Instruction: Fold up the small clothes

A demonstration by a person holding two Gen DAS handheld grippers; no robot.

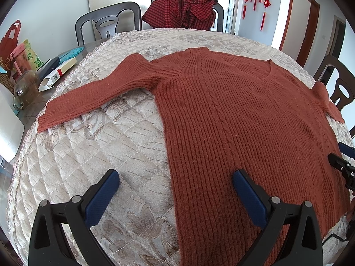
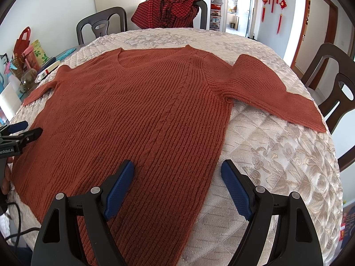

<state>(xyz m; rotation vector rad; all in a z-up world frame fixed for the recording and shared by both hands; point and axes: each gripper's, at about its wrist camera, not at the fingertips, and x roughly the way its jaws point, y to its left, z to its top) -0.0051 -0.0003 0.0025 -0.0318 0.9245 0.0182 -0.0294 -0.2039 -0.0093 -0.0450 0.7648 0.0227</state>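
Sweater (image 1: 233, 115) hem cut off below

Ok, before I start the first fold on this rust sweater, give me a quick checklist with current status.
1. Left gripper open: ok, jaws wide, straddling the sweater's side edge.
2. Right gripper open: ok, jaws wide, over the opposite side edge.
3. Sweater spread flat, V-neck away from you: ok.
4. Both sleeves out to the sides: ok, left sleeve, right sleeve.
5. Nothing lying on the sweater: ok.
6. Hem straight: cannot tell, hidden below the grippers.
7. Quilted cover smooth: ok.
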